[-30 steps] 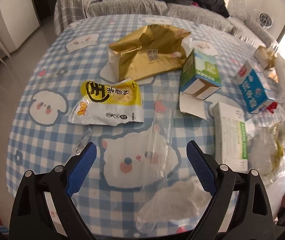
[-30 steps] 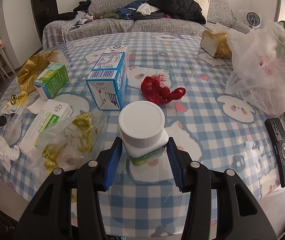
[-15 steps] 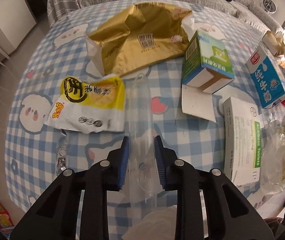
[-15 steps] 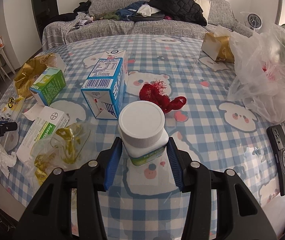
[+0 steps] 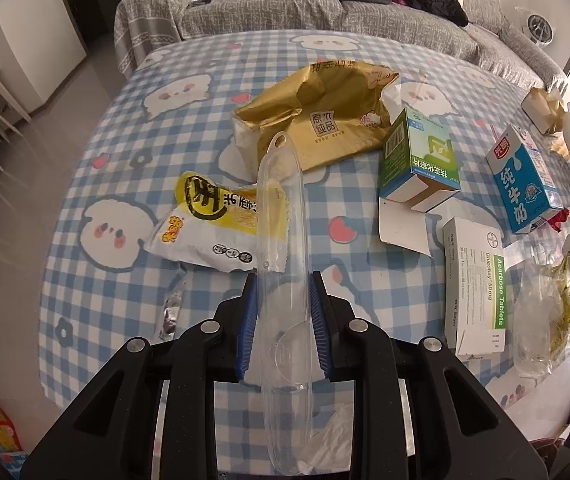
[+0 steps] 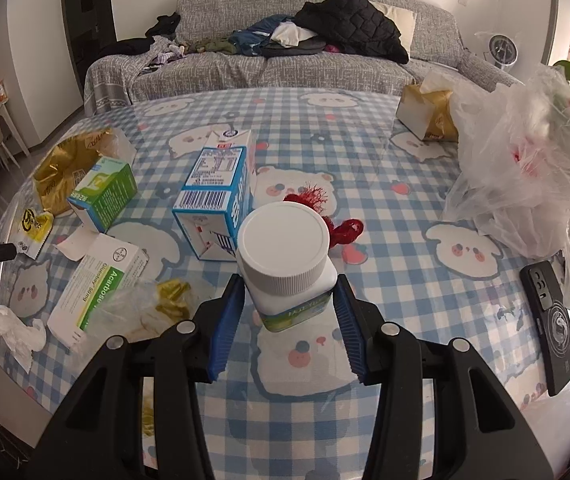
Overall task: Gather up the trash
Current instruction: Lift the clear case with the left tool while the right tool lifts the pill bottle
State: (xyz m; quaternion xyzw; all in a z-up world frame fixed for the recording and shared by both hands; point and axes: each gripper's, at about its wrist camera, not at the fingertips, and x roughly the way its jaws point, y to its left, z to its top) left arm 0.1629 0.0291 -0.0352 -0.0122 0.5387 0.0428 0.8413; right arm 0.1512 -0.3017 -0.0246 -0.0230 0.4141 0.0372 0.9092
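Checked cloth covered the desk, with a grey sofa at the top of the frame. Nearest, the left gripper had its fingers nearly together, clamped on a clear case at lower centre. The right gripper gripped a white bottle, half open. Both pickups looked done; next, carrying them to the bag, upper right.
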